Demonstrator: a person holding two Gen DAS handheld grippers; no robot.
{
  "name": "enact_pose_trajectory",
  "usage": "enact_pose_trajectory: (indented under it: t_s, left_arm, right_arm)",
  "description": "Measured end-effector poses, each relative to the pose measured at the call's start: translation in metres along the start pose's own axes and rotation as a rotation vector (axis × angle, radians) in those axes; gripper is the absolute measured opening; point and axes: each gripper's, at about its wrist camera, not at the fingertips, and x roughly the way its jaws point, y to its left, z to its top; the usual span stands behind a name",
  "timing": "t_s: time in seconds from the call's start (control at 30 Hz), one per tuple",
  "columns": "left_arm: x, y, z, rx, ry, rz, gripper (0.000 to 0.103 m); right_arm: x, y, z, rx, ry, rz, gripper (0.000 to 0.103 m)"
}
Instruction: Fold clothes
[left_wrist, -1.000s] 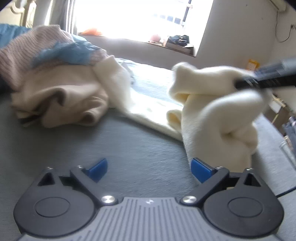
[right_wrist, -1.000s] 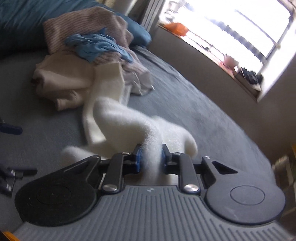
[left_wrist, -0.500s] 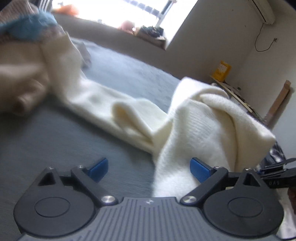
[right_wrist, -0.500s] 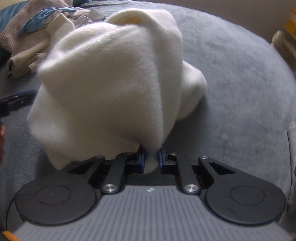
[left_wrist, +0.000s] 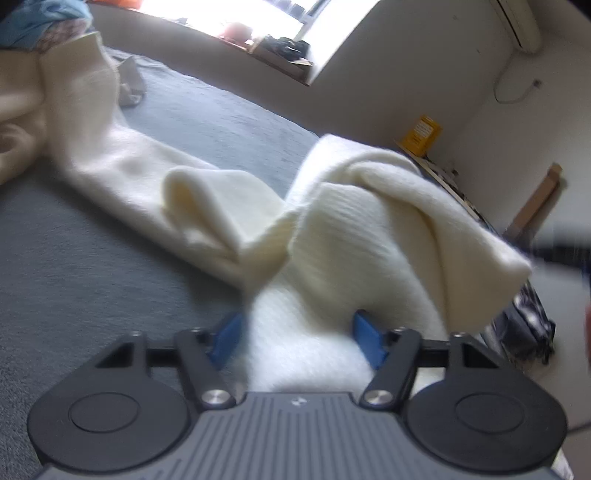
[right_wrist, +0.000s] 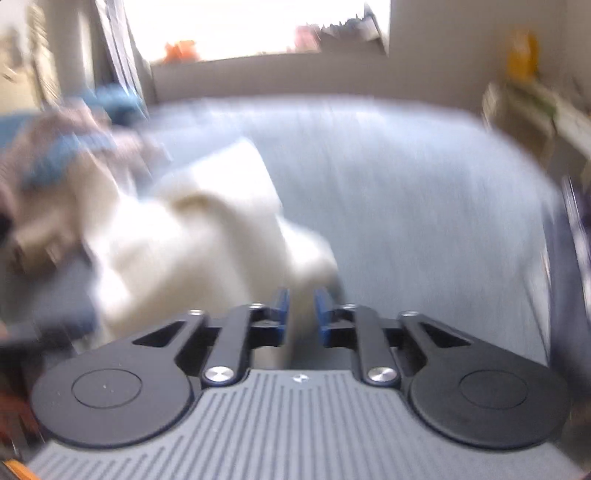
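Observation:
A cream knit sweater (left_wrist: 388, 221) lies bunched on the grey bed cover (left_wrist: 92, 277), with one long part stretching away to the far left. My left gripper (left_wrist: 297, 341) is low over its near fold. Its jaws are closing with the knit between them, and the left pad stands just clear of the cloth. In the blurred right wrist view, my right gripper (right_wrist: 302, 314) has its jaws opening, with a strip of the sweater (right_wrist: 207, 236) still in the gap. A dark blur at the right edge of the left wrist view is the right gripper (left_wrist: 561, 247).
A pile of other clothes (left_wrist: 22, 92), beige with blue on top, lies at the bed's far left (right_wrist: 66, 155). A cluttered window sill (left_wrist: 273, 55) runs behind the bed. A yellow box (left_wrist: 421, 131) and a dark bag (left_wrist: 528, 325) sit off to the right.
The left gripper came in over the sweater and its wide jaws narrowed around a fold. The right gripper swung round, its shut jaws parted, and the lifted sweater sank onto the bed.

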Motion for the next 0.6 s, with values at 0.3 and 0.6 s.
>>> enact_pose_trajectory:
  t_s: [0.3, 0.6]
  left_arm:
    - [-0.003, -0.026, -0.017, 0.130, 0.053, 0.047, 0.059]
    - [-0.014, -0.045, -0.036, 0.226, 0.042, 0.051, 0.059]
  right_arm:
    - [0.069, 0.098, 0.036, -0.298, 0.002, 0.084, 0.083]
    - [0.038, 0.027, 0.012, -0.049, 0.016, 0.001, 0.008]
